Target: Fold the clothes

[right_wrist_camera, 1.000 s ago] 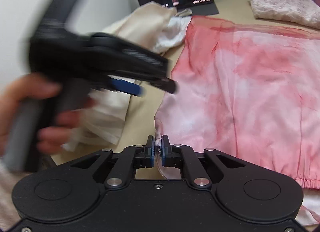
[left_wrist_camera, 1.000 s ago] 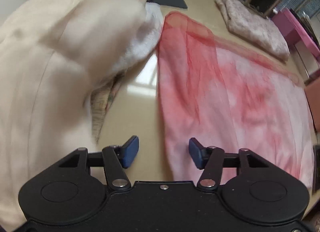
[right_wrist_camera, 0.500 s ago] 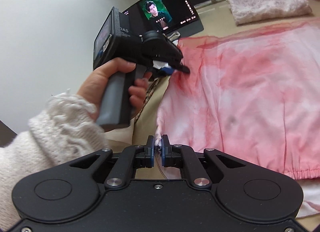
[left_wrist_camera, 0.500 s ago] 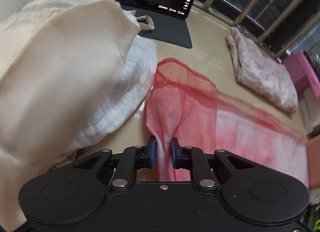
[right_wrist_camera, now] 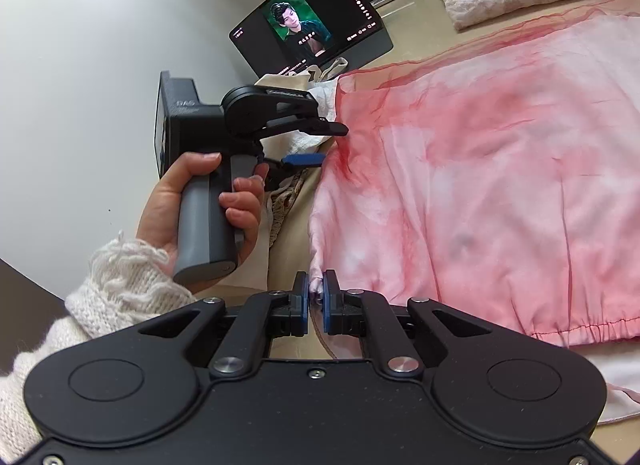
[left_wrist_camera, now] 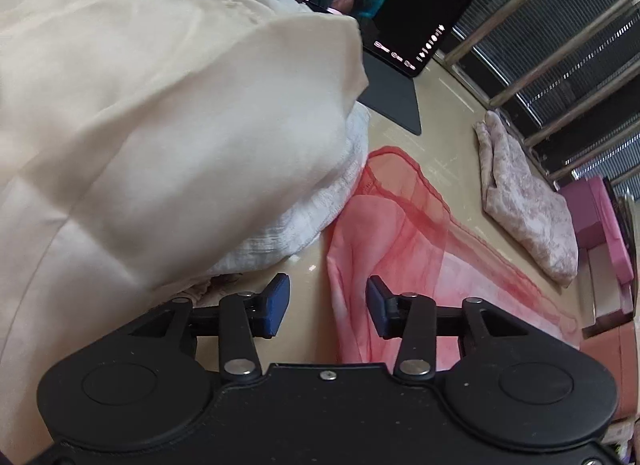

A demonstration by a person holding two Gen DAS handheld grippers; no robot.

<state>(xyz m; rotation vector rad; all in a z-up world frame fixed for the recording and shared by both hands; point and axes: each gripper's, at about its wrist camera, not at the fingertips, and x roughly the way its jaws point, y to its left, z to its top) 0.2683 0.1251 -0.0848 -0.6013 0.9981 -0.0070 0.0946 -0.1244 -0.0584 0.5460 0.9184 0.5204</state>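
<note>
A pink and red tie-dye garment (right_wrist_camera: 492,185) lies spread flat on the beige table, with a sheer red layer along its far edge (left_wrist_camera: 404,225). My right gripper (right_wrist_camera: 316,297) is shut on the garment's near left corner. My left gripper (left_wrist_camera: 328,305) is open, its jaws apart over the garment's left edge; it also shows in the right wrist view (right_wrist_camera: 316,145), held sideways at the garment's far left edge.
A heap of cream and white clothes (left_wrist_camera: 160,125) fills the left. A tablet (right_wrist_camera: 312,25) playing video stands at the back on a dark cover (left_wrist_camera: 396,101). A folded pale pink floral cloth (left_wrist_camera: 524,201) lies at the far right, near window bars (left_wrist_camera: 560,37).
My left gripper closed on the garment's left edge half a second ago and has now opened, letting it go. My right gripper has stayed shut on the near corner.
</note>
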